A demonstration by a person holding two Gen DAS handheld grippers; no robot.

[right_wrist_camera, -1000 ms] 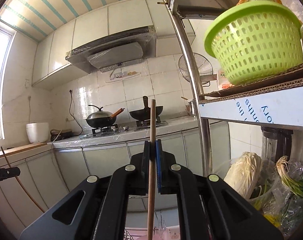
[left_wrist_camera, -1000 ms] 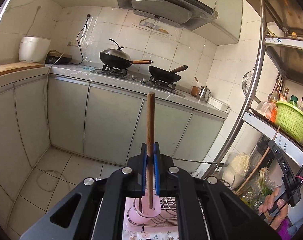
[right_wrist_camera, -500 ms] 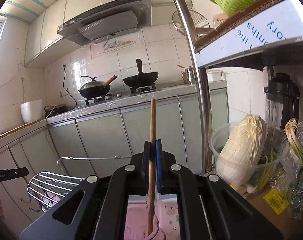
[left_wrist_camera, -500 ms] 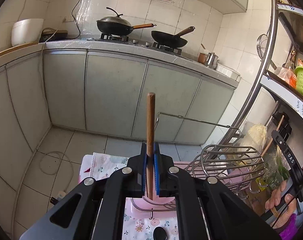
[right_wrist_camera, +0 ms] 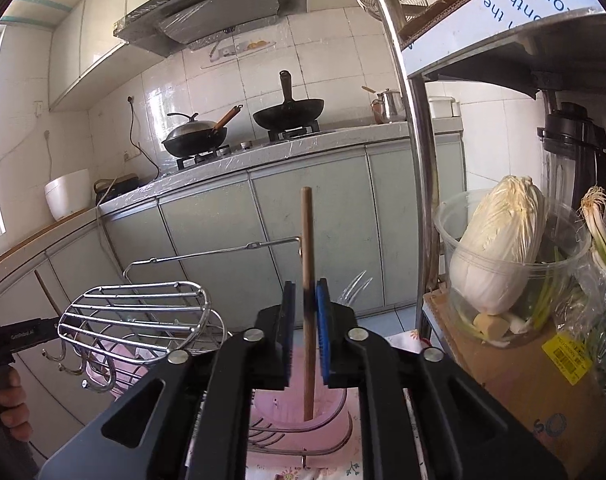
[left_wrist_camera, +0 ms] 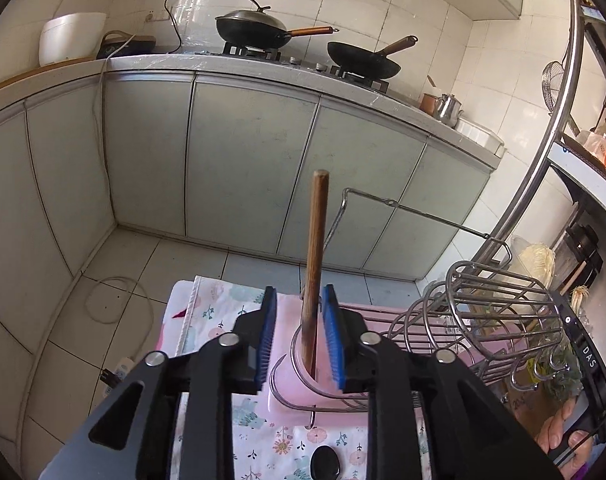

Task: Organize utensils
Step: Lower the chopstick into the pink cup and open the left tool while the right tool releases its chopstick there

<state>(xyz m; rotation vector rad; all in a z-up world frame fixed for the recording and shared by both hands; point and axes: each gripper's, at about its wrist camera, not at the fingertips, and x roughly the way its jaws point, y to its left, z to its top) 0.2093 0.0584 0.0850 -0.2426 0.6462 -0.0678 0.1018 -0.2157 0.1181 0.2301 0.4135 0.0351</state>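
Note:
A brown wooden chopstick (left_wrist_camera: 316,264) stands upright between the blue pads of my left gripper (left_wrist_camera: 299,338), which is open; its lower end rests in a wire ring of the utensil rack (left_wrist_camera: 303,376). My right gripper (right_wrist_camera: 305,332) has parted its pads slightly around a second wooden chopstick (right_wrist_camera: 308,300), whose tip hangs over the pink tray (right_wrist_camera: 279,412). A wire basket holder (left_wrist_camera: 487,312) stands on the rack and also shows in the right wrist view (right_wrist_camera: 139,320).
A floral cloth (left_wrist_camera: 223,312) covers the table, with a black spoon end (left_wrist_camera: 325,464) near the front. Grey cabinets (left_wrist_camera: 243,168) and a stove with woks (left_wrist_camera: 275,32) stand behind. A metal shelf post (right_wrist_camera: 419,160), cabbage tub (right_wrist_camera: 499,248) and box stand at the right.
Both grippers have lowered toward the rack. Both grippers' pads have opened, the left widely and the right slightly, and each chopstick now stands loose between them.

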